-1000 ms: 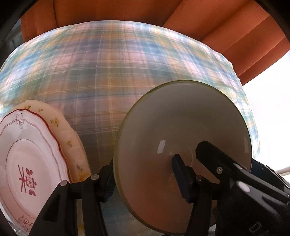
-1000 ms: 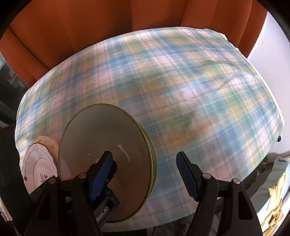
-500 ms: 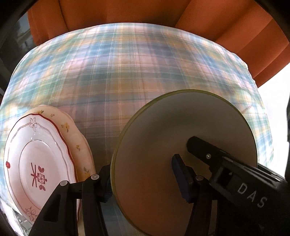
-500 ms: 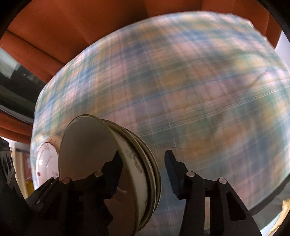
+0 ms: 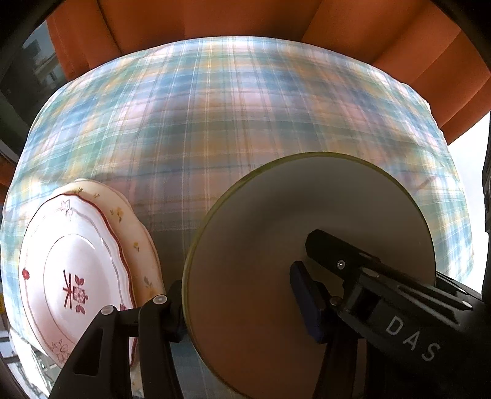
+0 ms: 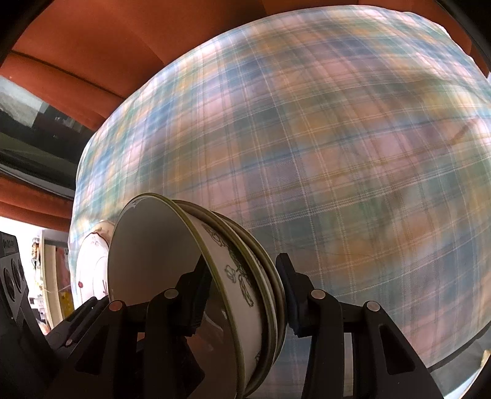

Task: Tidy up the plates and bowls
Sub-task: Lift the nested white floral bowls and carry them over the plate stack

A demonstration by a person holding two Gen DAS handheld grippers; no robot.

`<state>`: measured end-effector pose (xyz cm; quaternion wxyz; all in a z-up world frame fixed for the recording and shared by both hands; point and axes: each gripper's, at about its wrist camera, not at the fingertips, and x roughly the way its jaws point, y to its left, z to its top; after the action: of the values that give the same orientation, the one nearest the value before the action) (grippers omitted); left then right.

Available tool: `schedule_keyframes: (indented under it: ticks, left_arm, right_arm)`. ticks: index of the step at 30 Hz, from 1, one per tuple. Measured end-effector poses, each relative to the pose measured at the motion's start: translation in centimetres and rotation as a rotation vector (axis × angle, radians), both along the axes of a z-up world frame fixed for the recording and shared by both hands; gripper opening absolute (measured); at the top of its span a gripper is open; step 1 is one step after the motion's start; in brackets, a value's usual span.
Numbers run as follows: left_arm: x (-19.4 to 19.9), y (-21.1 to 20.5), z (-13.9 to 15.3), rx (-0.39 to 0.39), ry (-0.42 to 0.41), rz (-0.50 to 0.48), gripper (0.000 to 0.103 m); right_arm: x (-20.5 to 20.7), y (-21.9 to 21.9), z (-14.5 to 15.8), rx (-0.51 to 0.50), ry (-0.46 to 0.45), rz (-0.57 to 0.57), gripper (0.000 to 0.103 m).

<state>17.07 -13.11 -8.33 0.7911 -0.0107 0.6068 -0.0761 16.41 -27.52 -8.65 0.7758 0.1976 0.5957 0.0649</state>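
Observation:
A nested stack of green-rimmed bowls fills the lower middle of the left wrist view. My left gripper is shut across the stack's near edge. The right gripper's finger reaches into the top bowl. In the right wrist view the stack shows from the side, with leaf drawings on the outside. My right gripper is shut on the stack's rim, one finger inside the top bowl, one outside. Two floral plates lie stacked at the left; they also show in the right wrist view.
A plaid tablecloth covers the table. Orange curtains hang behind it. A window shows at the left of the right wrist view. The table's right edge lies close to the bowls.
My right gripper has closed from open onto the rim of the bowl stack. The right view has swung left and tilted. My left gripper has stayed on the bowls.

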Motion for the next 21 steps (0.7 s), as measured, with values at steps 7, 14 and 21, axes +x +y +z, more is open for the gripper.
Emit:
schedule_keyframes:
  ticks: [7,14,21]
  left_arm:
    - [-0.8,-0.9,0.5,0.040,0.008,0.024,0.056]
    - [-1.5,-2.1,1.8,0.071,-0.030,0.050,0.055]
    - [-1.9,-3.0,3.4,0.070,-0.044,0.084,0.056]
  right_arm:
    - [-0.6,-0.6,0.2,0.008,0.015,0.026,0.046]
    - [-1.0,-1.5,1.0,0.017,-0.009,0.056,0.046]
    - [-1.2,-2.7,2.4,0.037,-0.038,0.071,0.046]
